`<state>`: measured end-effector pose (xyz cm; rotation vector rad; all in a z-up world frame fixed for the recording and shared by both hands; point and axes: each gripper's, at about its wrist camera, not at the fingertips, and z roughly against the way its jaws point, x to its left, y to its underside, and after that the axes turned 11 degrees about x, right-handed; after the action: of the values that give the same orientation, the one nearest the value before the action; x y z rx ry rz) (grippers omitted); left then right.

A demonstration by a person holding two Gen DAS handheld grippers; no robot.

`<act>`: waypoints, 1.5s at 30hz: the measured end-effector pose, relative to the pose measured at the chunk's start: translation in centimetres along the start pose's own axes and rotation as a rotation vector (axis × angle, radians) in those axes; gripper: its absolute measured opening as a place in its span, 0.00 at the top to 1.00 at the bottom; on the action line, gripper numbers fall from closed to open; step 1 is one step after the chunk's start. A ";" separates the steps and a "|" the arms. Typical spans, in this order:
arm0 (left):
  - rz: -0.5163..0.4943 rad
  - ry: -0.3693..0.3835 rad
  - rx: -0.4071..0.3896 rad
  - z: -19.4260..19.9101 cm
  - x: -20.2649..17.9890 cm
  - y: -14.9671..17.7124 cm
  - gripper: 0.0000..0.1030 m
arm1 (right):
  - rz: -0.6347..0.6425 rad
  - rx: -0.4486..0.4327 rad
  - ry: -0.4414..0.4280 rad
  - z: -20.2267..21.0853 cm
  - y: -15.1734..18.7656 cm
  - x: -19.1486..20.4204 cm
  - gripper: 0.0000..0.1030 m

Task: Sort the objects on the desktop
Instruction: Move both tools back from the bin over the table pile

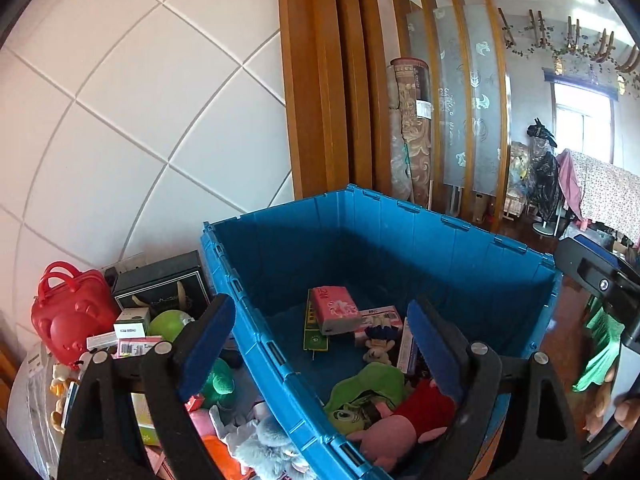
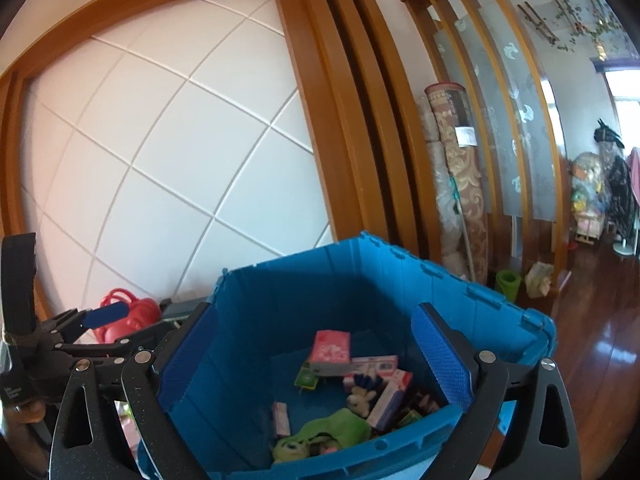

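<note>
Fingers of both grippers stand open and empty — left gripper (image 1: pixel 320 344) straddles the blue crate's (image 1: pixel 248 312) left wall, nearer the unsorted table pile (image 1: pixel 136 332) at left than the right gripper (image 2: pixel 316 360).

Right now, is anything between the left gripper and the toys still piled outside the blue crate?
Partly. The left gripper stands open and empty, straddling the blue plastic crate's near wall. The grey plush toy and orange item lie outside that wall, under the left finger, uncovered.

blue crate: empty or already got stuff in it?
Partly filled: blue crate holds a pink tissue pack, small boxes and plush toys on its floor.
</note>
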<state>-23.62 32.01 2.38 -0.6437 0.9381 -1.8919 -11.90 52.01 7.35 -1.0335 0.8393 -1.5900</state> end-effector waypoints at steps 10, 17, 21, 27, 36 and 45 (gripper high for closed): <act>0.058 -0.106 -0.002 2.3 1.9 4.7 0.14 | 0.066 0.005 -0.092 1.2 0.9 2.9 0.01; 0.128 -0.200 0.035 3.6 6.2 8.0 0.14 | 0.108 0.028 -0.193 0.7 2.0 5.9 0.01; 0.153 -0.270 0.034 4.5 9.6 9.3 0.14 | 0.156 0.066 -0.238 -0.2 2.7 8.8 0.00; 0.175 -0.380 0.022 5.7 15.0 10.8 0.14 | 0.247 0.089 -0.279 -1.7 4.1 14.5 0.00; 0.140 -0.396 0.067 6.4 23.6 15.5 0.14 | 0.243 0.156 -0.305 -7.0 6.7 22.9 0.00; 0.108 -0.365 0.173 5.5 31.1 21.1 0.14 | 0.252 0.325 -0.256 -11.7 13.9 28.7 0.00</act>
<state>-23.42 -3.92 -9.90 -0.7839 0.5580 -1.6639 -20.80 21.08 -3.56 -0.8388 0.4945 -1.2947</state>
